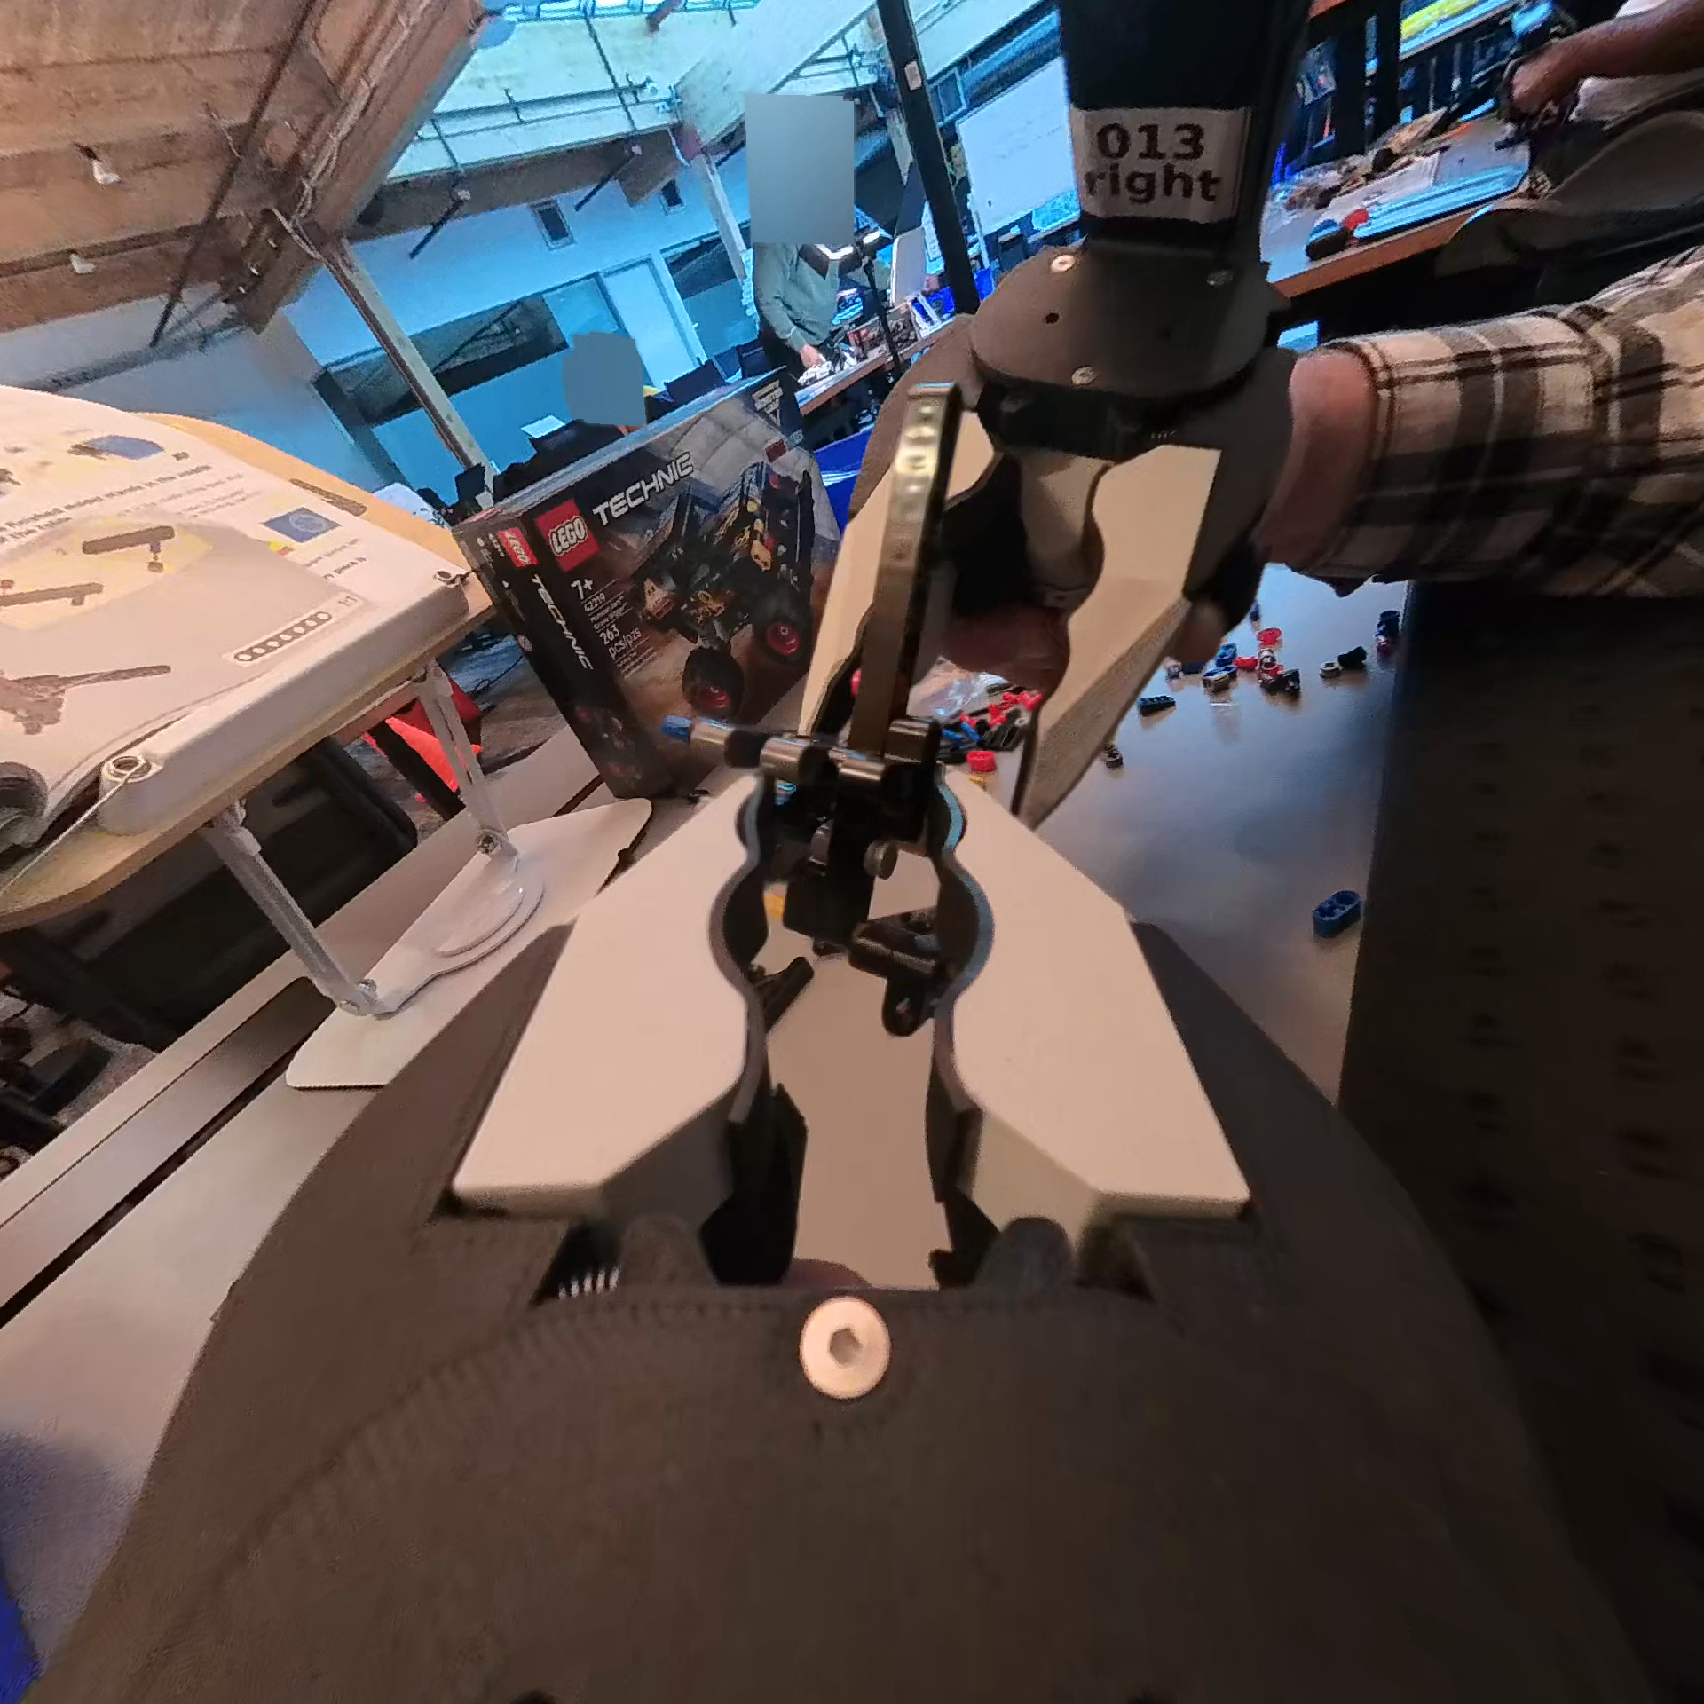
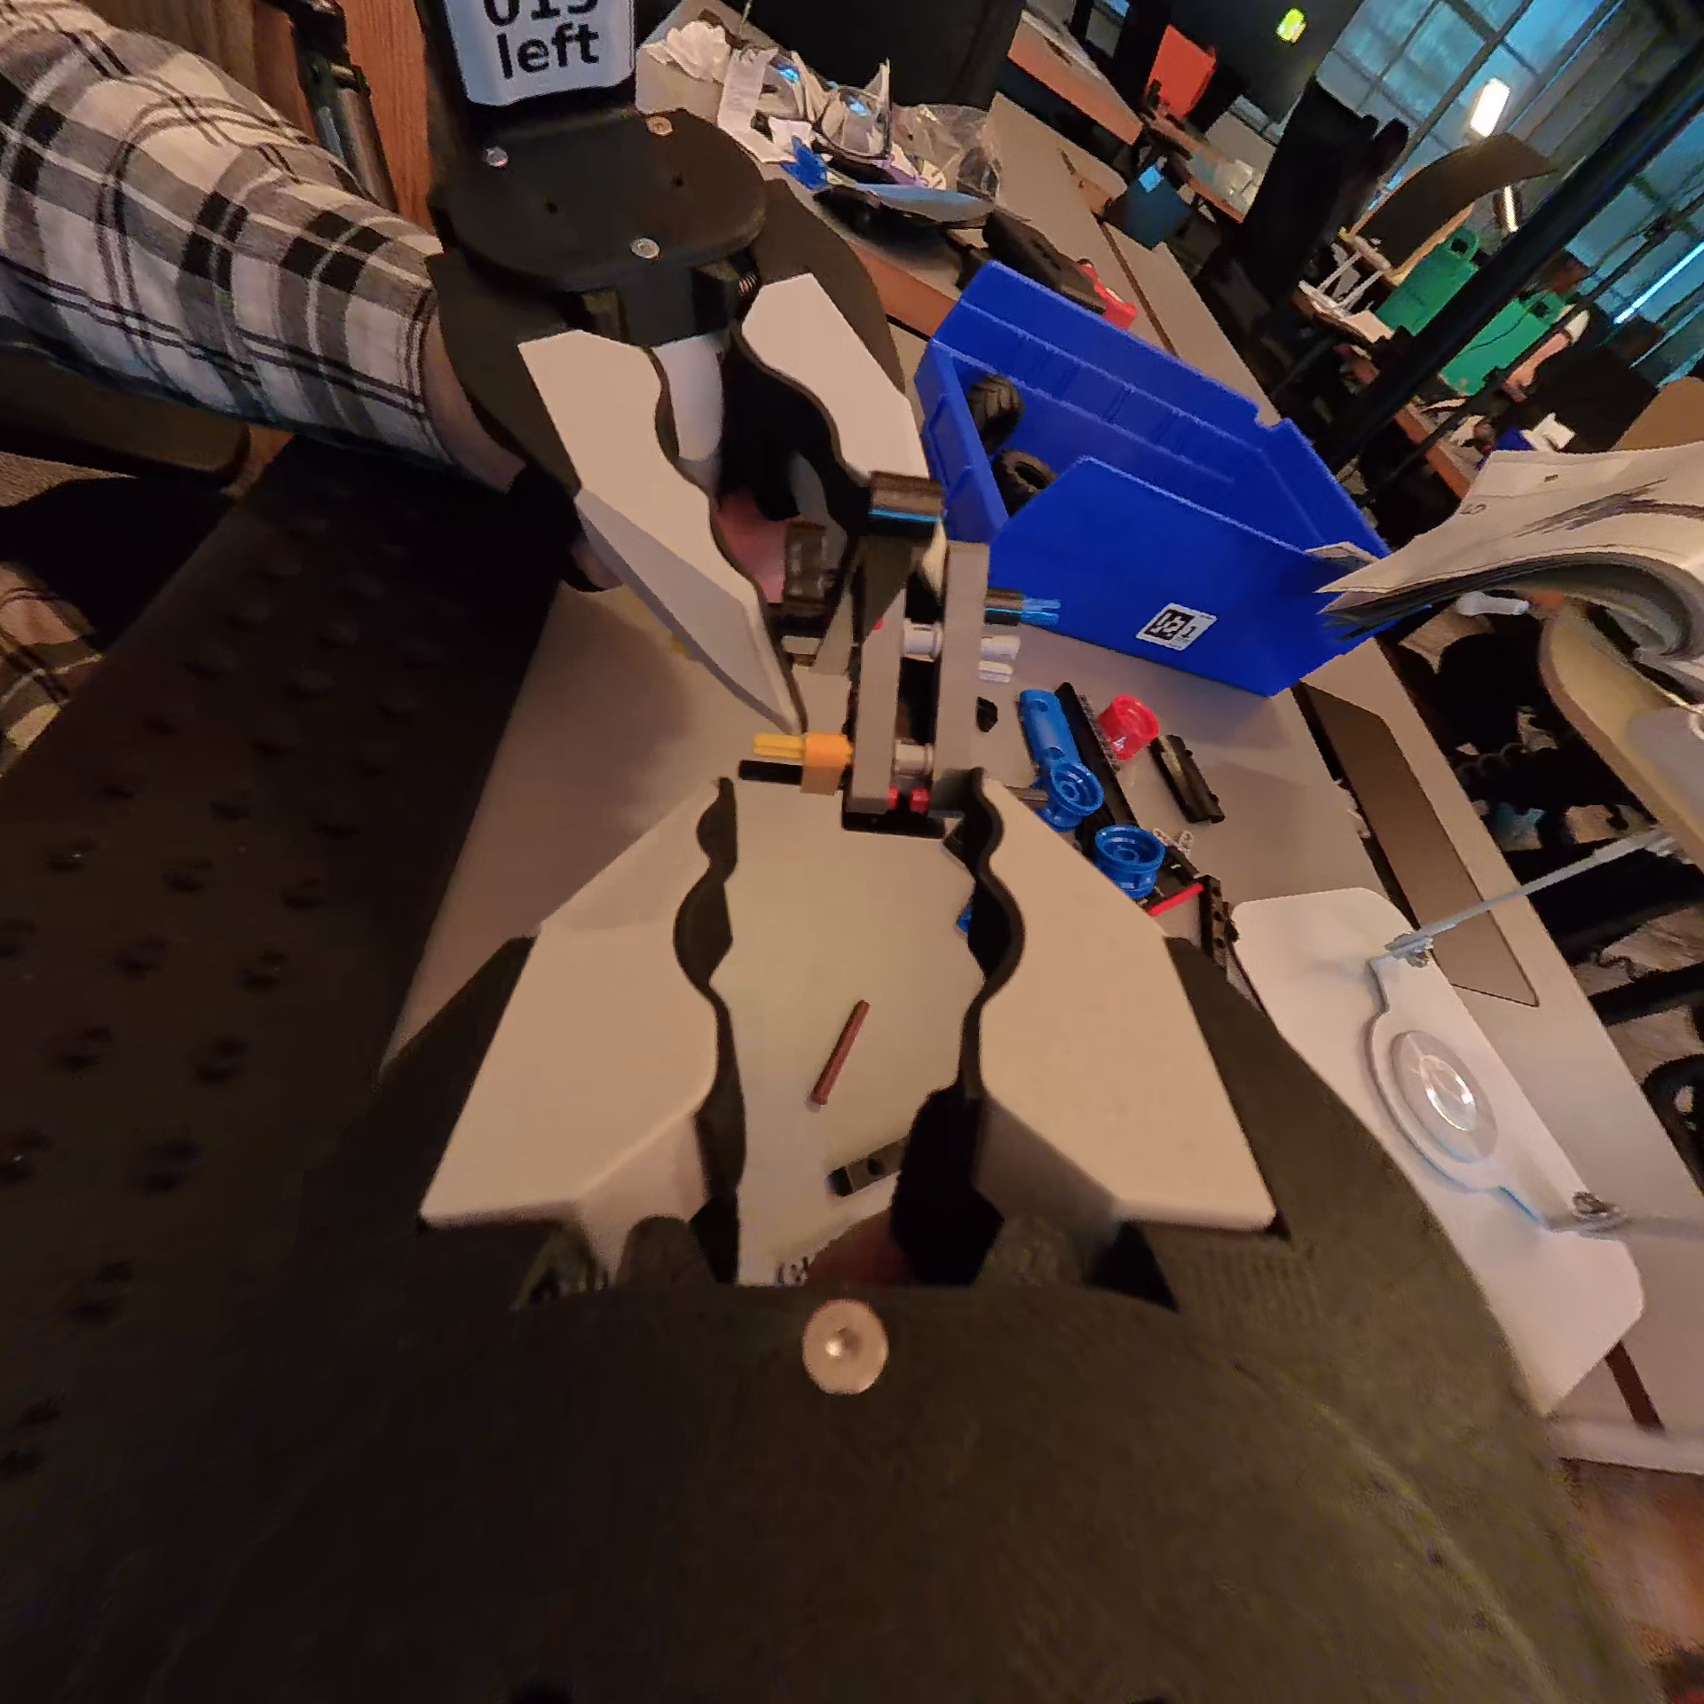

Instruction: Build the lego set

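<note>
While both grippers meet over the grey table [image 2: 572, 738], the half-built model [image 1: 853, 830] hangs between them, clear of the surface. At far left an instruction booklet [image 1: 184, 590] sits on a stand; next right is the set's box [image 1: 664, 590]. The left gripper [image 1: 848, 811] is pinching the model's black lower end. The model's long axis runs up and away from it, along a grey beam [image 1: 899, 562] towards the right gripper [image 1: 931, 728]. The right gripper [image 2: 848, 802] is spread wide, its tips flanking the beam's foot without visibly clamping. It looks nearer the loose parts: a brown axle [image 2: 841, 1051] under it, blue wheel hubs [image 2: 1097, 821] rightward, then a blue bin [image 2: 1189, 572].
</note>
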A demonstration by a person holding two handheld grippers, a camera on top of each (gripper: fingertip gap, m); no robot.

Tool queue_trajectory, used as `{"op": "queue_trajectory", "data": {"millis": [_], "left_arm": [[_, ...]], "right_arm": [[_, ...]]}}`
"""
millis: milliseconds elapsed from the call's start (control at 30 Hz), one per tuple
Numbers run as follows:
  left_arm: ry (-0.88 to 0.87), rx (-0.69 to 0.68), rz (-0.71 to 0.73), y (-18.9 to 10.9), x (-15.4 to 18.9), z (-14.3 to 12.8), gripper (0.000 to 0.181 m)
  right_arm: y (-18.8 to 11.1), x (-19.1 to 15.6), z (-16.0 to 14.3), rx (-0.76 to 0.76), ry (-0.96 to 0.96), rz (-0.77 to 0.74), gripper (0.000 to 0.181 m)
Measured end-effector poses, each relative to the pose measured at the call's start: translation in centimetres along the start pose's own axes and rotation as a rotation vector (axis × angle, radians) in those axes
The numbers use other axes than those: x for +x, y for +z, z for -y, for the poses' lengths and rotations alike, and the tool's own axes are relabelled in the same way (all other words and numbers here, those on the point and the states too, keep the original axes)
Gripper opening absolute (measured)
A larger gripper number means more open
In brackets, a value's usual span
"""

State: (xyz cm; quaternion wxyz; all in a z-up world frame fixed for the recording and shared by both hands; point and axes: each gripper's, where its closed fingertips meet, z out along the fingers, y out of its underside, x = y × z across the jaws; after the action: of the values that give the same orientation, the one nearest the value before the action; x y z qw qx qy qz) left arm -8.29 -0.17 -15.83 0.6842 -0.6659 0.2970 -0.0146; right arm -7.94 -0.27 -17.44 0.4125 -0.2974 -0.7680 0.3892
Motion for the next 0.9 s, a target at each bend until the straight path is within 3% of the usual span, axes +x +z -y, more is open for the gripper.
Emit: {"op": "queue_trajectory", "data": {"millis": [500,633,900], "left_arm": [[0.081,0.004,0.025,0.2,0.4,0.3,0.028],[0.108,0.029,0.047,0.1,0.2,0.9,0.027],[0.144,0.035,0.059,0.0,0.3,1.2,0.026]], "right_arm": [[0.1,0.2,1.1,0.044,0.048,-0.02,0.043],[-0.3,1.0,1.5,0.052,0.042,-0.068,0.053],[-0.3,0.6,1.5,0.047,0.025,-0.057,0.044]]}}
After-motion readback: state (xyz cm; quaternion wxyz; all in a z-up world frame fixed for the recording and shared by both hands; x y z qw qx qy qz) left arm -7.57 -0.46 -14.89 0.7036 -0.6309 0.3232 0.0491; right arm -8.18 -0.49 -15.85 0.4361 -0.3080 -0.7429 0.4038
